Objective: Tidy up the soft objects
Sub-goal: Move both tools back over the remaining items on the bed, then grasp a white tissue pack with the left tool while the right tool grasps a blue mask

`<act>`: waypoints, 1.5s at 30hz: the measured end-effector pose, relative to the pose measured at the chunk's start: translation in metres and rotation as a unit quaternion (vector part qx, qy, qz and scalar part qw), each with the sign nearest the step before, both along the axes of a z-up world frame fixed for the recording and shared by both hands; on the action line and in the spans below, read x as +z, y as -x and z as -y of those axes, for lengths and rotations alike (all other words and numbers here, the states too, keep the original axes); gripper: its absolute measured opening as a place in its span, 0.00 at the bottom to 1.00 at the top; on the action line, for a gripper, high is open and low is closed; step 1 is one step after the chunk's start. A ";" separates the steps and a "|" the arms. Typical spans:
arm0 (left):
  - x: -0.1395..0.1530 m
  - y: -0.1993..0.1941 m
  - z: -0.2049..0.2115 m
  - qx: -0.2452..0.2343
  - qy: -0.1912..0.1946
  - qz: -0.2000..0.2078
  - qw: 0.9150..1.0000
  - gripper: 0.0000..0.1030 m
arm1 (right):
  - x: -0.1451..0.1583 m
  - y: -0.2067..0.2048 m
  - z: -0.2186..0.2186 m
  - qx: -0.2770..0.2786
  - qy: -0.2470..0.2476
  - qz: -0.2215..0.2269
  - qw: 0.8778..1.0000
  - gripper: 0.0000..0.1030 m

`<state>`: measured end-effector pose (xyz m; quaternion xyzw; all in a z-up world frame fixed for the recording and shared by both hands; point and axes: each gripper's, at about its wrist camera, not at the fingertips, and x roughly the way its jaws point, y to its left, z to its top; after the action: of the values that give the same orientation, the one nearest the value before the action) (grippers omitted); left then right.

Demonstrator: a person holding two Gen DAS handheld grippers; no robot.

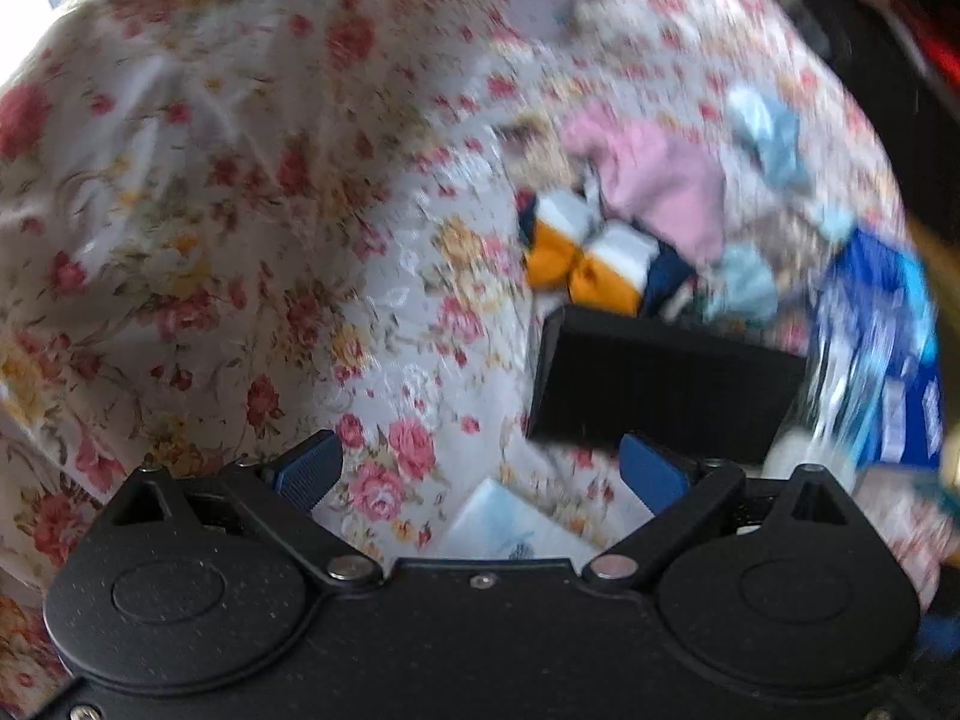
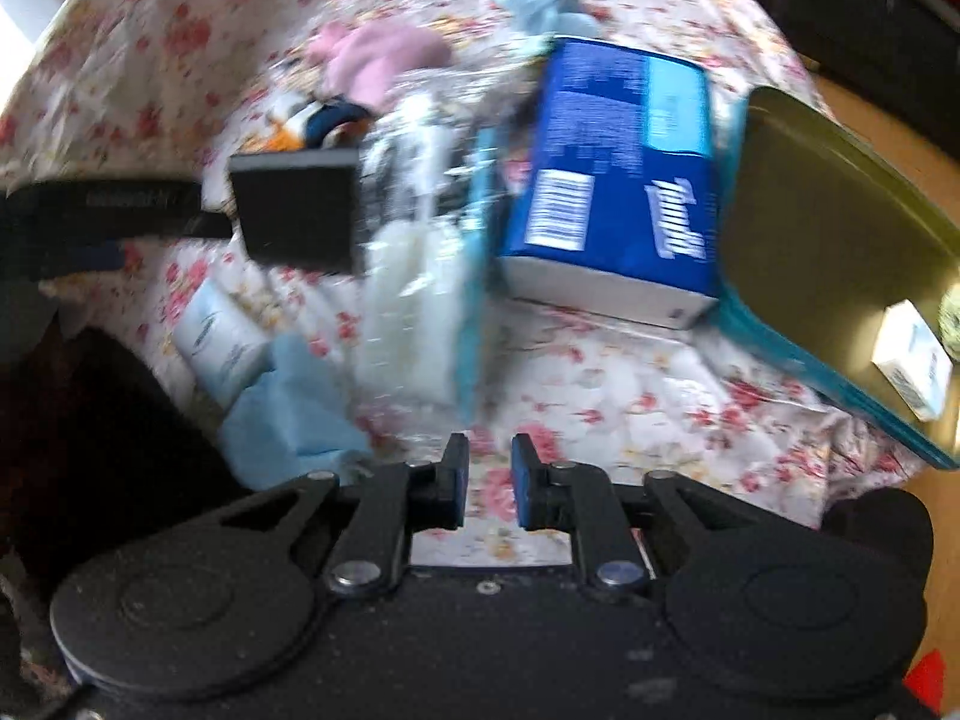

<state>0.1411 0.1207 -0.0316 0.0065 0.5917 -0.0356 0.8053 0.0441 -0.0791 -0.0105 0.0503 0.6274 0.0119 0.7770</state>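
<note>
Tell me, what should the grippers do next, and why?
Probably move the left gripper forward toward the pink cloth: both grippers are empty, the left one is wide open, and the cloth lies loose on the floral sheet.

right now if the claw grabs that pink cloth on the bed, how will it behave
The pink cloth lies crumpled in soft folds on the floral bedsheet, so it will probably hang floppy and drape from the claw. It looks thin, so likely light. It touches the orange, white and navy socks, so lifting might drag them along.
</note>
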 end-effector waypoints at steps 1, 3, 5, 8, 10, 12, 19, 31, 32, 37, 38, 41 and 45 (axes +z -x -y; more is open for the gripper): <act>-0.003 -0.002 0.004 -0.014 -0.008 -0.014 1.000 0.93 | 0.000 0.000 0.006 -0.005 0.002 0.003 1.000 0.18; -0.009 -0.003 0.013 -0.034 -0.029 -0.036 0.998 0.93 | 0.000 0.002 0.014 -0.012 0.003 0.007 1.000 0.22; -0.013 -0.003 0.022 -0.054 -0.051 -0.050 0.996 0.93 | 0.000 0.004 0.022 -0.018 -0.004 0.008 1.000 0.29; -0.019 -0.002 0.030 -0.081 -0.056 -0.077 0.992 0.93 | -0.002 0.006 0.028 -0.021 -0.017 0.009 1.000 0.32; -0.024 0.000 0.035 -0.096 -0.062 -0.095 0.989 0.93 | -0.002 0.007 0.030 -0.020 -0.023 0.009 0.999 0.35; -0.027 0.000 0.041 -0.108 -0.081 -0.103 0.986 0.92 | -0.003 0.010 0.029 -0.019 -0.028 0.010 0.999 0.37; -0.041 0.008 0.072 -0.180 -0.138 -0.126 0.966 0.82 | -0.007 0.012 0.028 -0.012 -0.041 0.015 0.999 0.44; -0.018 0.002 0.046 -0.109 -0.043 -0.057 0.992 0.65 | -0.016 0.009 0.000 0.012 -0.057 0.011 0.998 0.60; -0.016 0.001 0.042 -0.098 -0.036 -0.051 0.993 0.65 | -0.017 0.008 -0.004 0.013 -0.059 0.011 0.998 0.68; -0.011 -0.002 0.025 -0.063 0.002 -0.035 0.997 0.65 | -0.027 -0.004 -0.029 0.027 -0.057 0.007 0.998 0.84; -0.011 -0.002 0.022 -0.059 0.007 -0.032 0.998 0.65 | -0.030 -0.006 -0.033 0.028 -0.056 0.003 0.998 0.85; -0.010 -0.001 0.019 -0.050 0.014 -0.025 0.998 0.65 | -0.041 -0.013 -0.046 0.032 -0.051 -0.014 0.998 0.85; -0.010 0.000 0.020 -0.046 0.018 -0.019 0.999 0.65 | -0.053 -0.015 -0.059 0.046 -0.052 -0.036 0.997 0.62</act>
<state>0.1412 0.1005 -0.0415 0.0184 0.6051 -0.0838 0.7915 0.0589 -0.0197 -0.0631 0.0620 0.6555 0.0789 0.7485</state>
